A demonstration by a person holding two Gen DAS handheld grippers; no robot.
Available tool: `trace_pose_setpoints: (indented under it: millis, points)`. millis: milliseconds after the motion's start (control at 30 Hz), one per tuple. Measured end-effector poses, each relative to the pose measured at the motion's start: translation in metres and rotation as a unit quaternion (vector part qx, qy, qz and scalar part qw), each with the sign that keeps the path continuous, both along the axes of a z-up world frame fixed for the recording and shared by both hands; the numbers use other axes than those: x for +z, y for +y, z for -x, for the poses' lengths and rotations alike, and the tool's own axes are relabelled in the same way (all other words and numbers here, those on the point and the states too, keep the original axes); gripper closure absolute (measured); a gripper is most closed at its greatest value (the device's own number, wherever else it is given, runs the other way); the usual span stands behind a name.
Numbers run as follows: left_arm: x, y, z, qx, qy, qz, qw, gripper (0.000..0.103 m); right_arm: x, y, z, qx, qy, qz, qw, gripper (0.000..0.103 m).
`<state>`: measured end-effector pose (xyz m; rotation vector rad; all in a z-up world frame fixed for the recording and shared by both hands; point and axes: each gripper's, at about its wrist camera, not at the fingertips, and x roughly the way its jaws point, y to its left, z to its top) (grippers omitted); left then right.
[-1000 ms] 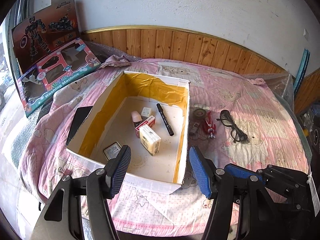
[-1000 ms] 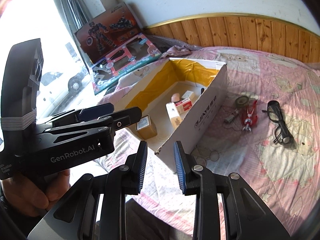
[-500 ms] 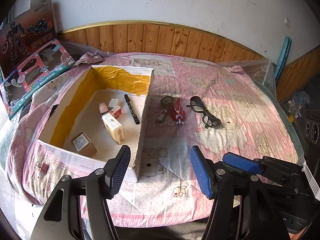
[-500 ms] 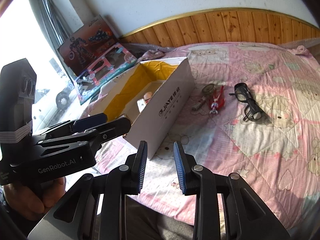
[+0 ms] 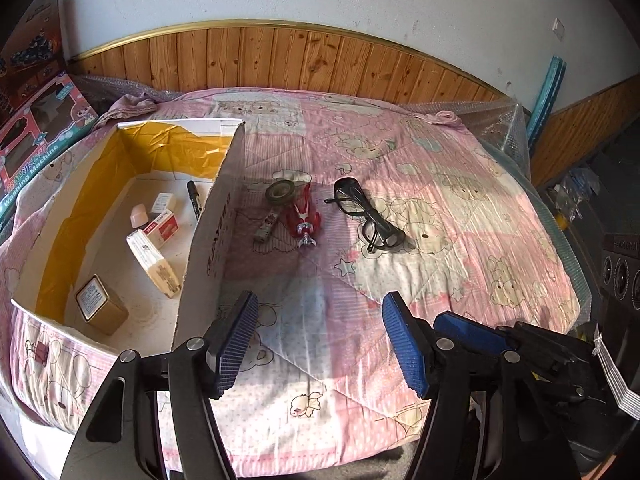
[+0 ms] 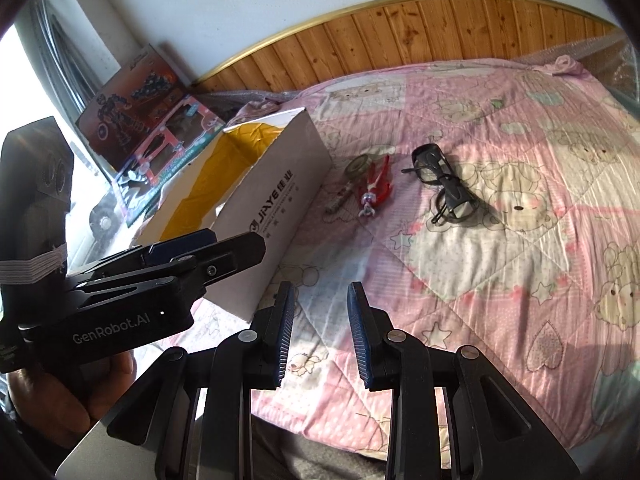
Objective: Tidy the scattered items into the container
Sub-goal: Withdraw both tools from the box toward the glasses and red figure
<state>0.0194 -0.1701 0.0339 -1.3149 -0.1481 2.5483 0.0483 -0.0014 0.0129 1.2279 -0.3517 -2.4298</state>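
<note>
Wood panelling under a pale plastered wall closes the room behind a bed covered by a pink quilted bedspread (image 5: pixel 460 216) printed with bears. On its left side a white cardboard box (image 5: pixel 216 216), lined inside with glossy yellow film, is set open at the top. Since a second ago both views have been swung from the box towards the bare right part of the quilt, so the box is now seen at the left edge and the loose items nearer the middle; nothing on the bed has been shifted. This is judged as a turn from a finished drop-off to the next pickup.

Already in the box are seen a black marker (image 5: pixel 193 199), several small cartons and a squat tin (image 5: pixel 100 309). Outside it, just beside its right wall, a roll of dark tape (image 5: pixel 281 192), a small flat stick (image 5: pixel 265 229) and a red plastic figure (image 5: pixel 304 216) are clustered, touching or nearly so. Black-framed glasses (image 5: pixel 366 216) are lying apart to their right.

The left claw (image 5: pixel 320 344) is held wide apart and nothing is gripped. The right claw (image 6: pixel 320 334) is only narrowly parted, also unloaded, both above the quilt's near edge.
</note>
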Motion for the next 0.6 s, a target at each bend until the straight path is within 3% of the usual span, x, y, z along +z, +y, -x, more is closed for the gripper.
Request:
trace_pose_setpoints:
  millis: [600]
  points:
    - [-0.057, 0.011, 0.091, 0.02, -0.069, 0.002, 0.9974, 0.037, -0.047, 0.024, 0.08, -0.029, -0.06, -0.034, 0.997, 0.072]
